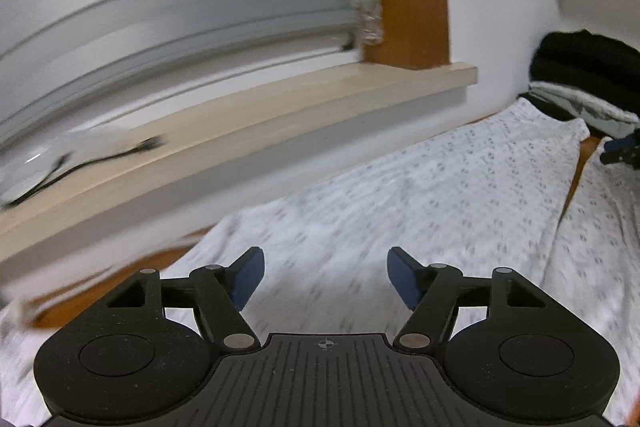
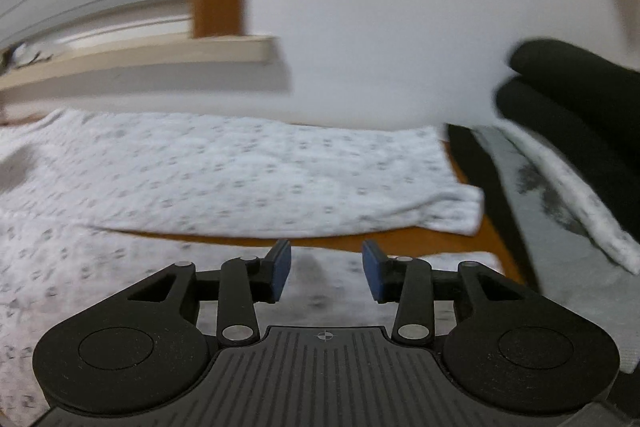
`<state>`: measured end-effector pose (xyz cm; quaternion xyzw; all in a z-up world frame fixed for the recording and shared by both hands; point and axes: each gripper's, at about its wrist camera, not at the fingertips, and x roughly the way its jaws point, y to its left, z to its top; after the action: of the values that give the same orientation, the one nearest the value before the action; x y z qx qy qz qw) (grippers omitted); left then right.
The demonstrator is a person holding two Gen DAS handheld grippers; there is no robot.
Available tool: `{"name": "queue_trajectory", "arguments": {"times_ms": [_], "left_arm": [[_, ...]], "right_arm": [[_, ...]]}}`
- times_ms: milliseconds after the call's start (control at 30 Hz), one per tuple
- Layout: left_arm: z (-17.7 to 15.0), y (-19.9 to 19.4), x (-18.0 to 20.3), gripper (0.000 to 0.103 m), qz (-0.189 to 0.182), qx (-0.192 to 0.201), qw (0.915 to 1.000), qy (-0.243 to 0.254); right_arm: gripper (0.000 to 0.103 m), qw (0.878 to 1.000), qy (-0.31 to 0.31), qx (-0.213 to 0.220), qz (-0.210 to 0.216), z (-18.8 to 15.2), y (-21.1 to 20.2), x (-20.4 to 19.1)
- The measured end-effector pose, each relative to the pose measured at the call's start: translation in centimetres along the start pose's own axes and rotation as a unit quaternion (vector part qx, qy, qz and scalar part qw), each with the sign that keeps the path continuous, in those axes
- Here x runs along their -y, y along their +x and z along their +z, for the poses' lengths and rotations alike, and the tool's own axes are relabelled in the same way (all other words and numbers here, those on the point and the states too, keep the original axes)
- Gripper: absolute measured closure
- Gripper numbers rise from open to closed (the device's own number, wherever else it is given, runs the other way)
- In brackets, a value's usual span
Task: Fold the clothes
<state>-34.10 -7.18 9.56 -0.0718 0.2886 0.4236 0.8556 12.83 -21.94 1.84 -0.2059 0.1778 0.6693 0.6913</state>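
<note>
A white garment with a small grey print (image 1: 420, 195) lies spread on the orange-brown table (image 1: 582, 155), reaching toward the wall. My left gripper (image 1: 325, 277) hovers over its near part, open, with nothing between the blue pads. In the right wrist view the same garment (image 2: 248, 179) stretches across, a sleeve or leg end (image 2: 456, 211) pointing right. A second part of it (image 2: 80, 267) lies nearer, with a strip of bare table (image 2: 320, 241) between. My right gripper (image 2: 326, 271) is open above that near part, holding nothing.
A stack of folded clothes, black on top (image 2: 580, 99) and grey-white below (image 2: 560, 195), sits at the right against the white wall. A pale window sill (image 1: 280, 119) with a black cable (image 1: 80, 167) runs along the left, blinds (image 1: 160, 7) above it.
</note>
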Motion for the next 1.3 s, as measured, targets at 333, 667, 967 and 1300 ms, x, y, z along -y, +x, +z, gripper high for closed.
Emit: {"name": "queue_trajectory", "arguments": {"times_ms": [333,667,967,1300], "left_arm": [[-5.9,-6.7,3.8,0.066,-0.033,-0.006,0.9992,-0.021],[-10.2,-8.2,7.1,0.054,-0.071,-0.026,0.9969,-0.021],[-10.6,-8.8,7.6,0.05,-0.106,-0.022,0.9941,-0.006],[-11.4,-10.1,7.7,0.097,-0.118,-0.029,0.9926,-0.003]], "right_arm": [[0.062,0.997,-0.035,-0.022,0.058,-0.3,-1.2,-6.0],[0.057,0.998,-0.017,-0.024,0.051,-2.2,-2.3,-5.2],[0.057,0.999,0.013,-0.018,0.032,-3.5,-3.5,-3.4],[0.055,0.999,0.013,-0.021,0.025,-3.7,-3.8,-2.9]]}}
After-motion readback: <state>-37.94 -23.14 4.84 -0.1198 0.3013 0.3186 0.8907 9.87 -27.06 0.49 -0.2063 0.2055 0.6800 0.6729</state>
